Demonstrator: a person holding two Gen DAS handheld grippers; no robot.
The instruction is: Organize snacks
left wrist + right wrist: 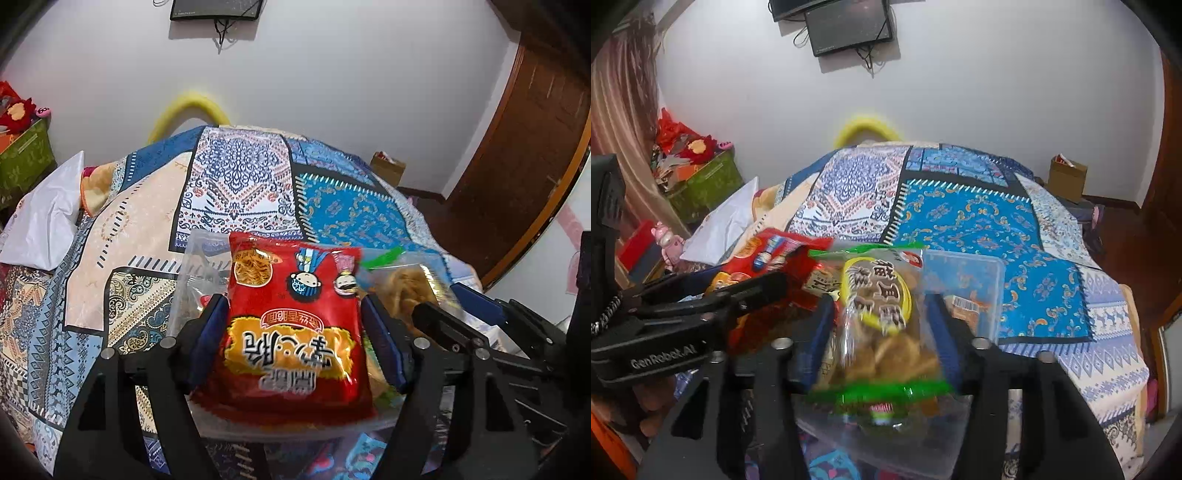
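Note:
My left gripper (293, 314) is shut on a red noodle snack packet (295, 328), its blue pads pressing both side edges, held over a clear plastic box (207, 266). My right gripper (879, 317) is shut on a clear bag of fried crisps (886, 332) with a yellow label and green trim, held over the same clear box (971, 280). In the right wrist view the red packet (768, 254) and the left gripper (701, 306) sit close at the left. In the left wrist view the crisps bag (402, 284) and right gripper (465, 317) sit at the right.
The box rests on a bed with a patchwork blue and cream quilt (979, 218). A white pillow (44, 218) lies at the left. A green storage box (705, 184) with toys stands by the wall, a cardboard box (1067, 177) at the right, a wooden door (517, 155) beyond.

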